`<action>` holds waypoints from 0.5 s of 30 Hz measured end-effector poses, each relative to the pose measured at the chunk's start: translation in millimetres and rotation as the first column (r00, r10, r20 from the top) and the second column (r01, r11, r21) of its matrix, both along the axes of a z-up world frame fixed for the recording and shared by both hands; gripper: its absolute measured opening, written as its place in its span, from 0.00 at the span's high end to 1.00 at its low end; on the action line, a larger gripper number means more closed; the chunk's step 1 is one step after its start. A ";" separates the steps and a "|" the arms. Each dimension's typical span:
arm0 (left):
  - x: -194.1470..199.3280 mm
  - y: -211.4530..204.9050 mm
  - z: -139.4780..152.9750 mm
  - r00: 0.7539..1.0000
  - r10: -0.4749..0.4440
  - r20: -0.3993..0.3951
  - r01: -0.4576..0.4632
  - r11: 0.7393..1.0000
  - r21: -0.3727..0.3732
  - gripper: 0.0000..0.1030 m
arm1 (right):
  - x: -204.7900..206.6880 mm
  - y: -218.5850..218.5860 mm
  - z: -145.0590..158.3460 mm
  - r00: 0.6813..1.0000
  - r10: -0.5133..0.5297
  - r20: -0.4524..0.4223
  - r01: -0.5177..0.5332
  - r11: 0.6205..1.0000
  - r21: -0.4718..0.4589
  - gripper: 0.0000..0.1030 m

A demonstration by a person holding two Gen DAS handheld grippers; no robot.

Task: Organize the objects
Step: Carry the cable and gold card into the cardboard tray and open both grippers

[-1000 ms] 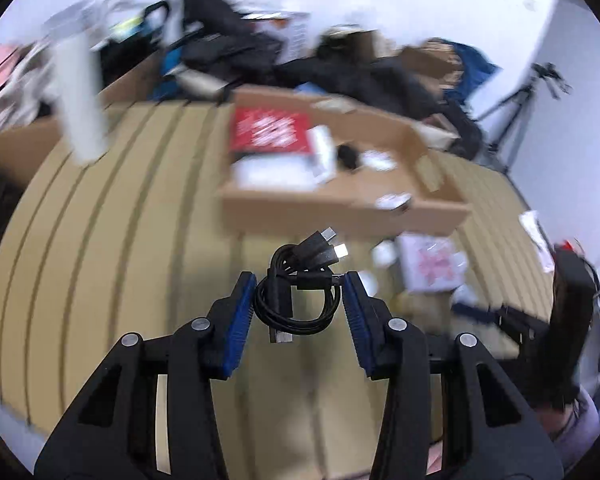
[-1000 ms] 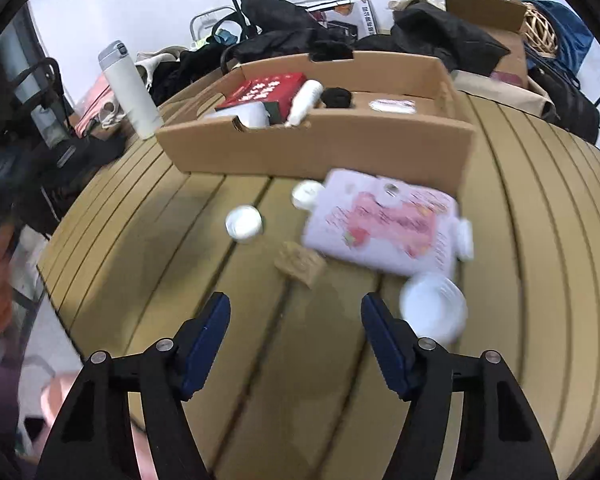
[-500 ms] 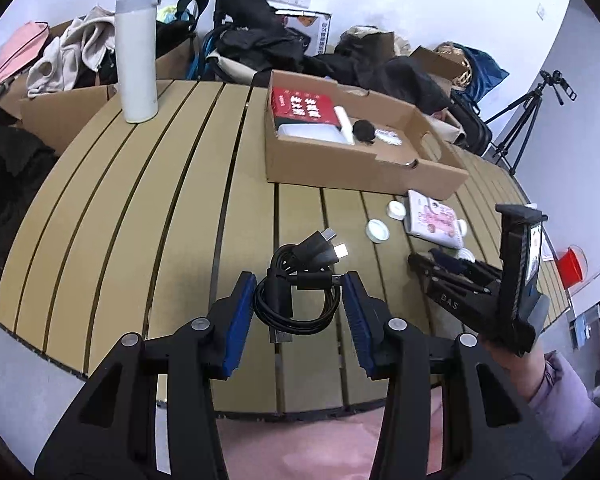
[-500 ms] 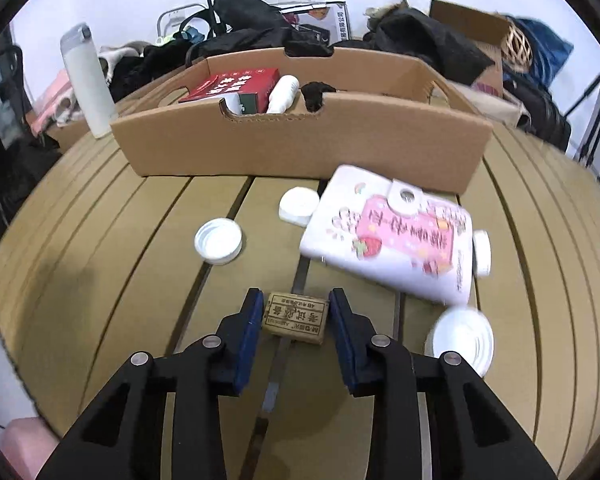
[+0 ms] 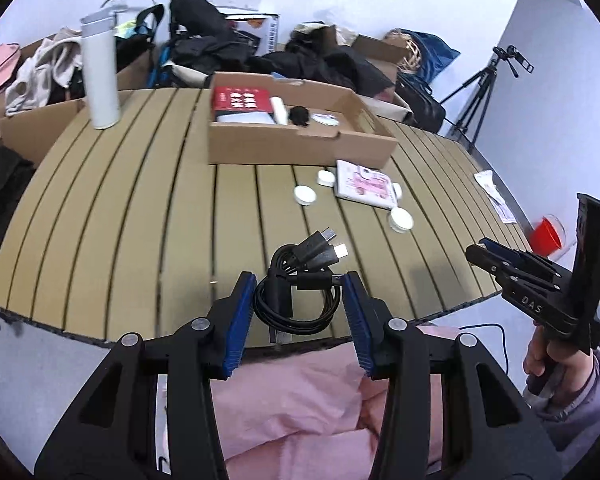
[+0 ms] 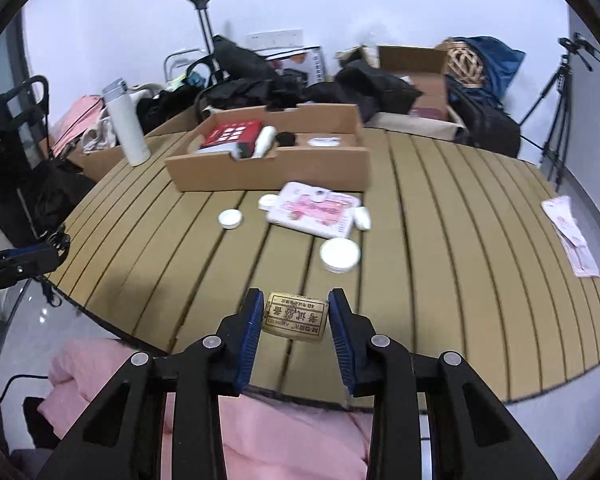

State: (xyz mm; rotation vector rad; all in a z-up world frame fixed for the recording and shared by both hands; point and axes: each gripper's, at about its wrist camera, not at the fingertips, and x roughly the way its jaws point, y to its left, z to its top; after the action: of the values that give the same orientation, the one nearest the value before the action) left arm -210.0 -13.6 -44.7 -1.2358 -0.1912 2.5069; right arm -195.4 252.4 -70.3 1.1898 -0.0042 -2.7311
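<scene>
My left gripper (image 5: pixel 299 294) is shut on a coiled black cable (image 5: pixel 300 284) whose plugs stick up past the pads, held above the near edge of the slatted table (image 5: pixel 140 220). My right gripper (image 6: pixel 294 316) is shut on a small tan block (image 6: pixel 295 317) with printed characters, lifted off the table; the same gripper shows at the right of the left wrist view (image 5: pixel 500 258), where the block is hidden. Further back stands the cardboard box (image 6: pixel 268 176) holding a red book (image 6: pixel 232 132), a white tube and a black item.
Between the grippers and the box lie a pink-and-white pouch (image 6: pixel 316 210) and several white round lids (image 6: pixel 339 255). A white flask (image 6: pixel 126 128) stands at the back left. A paper slip (image 6: pixel 572 236) lies at the right. Bags, clothes and a tripod crowd the room behind. A pink-clothed lap lies below the edge.
The right gripper closed on the tan block on the table, then lifted it and drew back toward the near edge. The left gripper pulled back with the cable still held.
</scene>
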 end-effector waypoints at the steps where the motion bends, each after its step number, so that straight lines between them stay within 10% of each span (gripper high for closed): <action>1: -4.5 3.7 2.4 1.000 -0.008 -0.001 0.008 1.000 0.009 0.61 | -0.3 2.9 2.0 1.000 -0.004 -0.002 0.004 1.000 -0.012 0.65; 7: -78.9 26.6 41.2 0.996 -0.071 -0.058 0.077 0.992 0.096 0.61 | -44.2 6.2 34.8 0.997 0.039 -0.069 -0.041 0.998 -0.038 0.65; 15: -264.9 84.3 53.4 0.995 -0.093 0.045 0.083 0.978 0.190 0.61 | -224.8 7.0 72.3 0.991 0.102 -0.084 -0.110 0.988 -0.104 0.65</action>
State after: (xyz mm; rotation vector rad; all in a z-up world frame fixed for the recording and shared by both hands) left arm -474.9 70.7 8.7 -1.2075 -0.3695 2.3217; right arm -420.1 259.4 2.0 1.0231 -0.0769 -2.6459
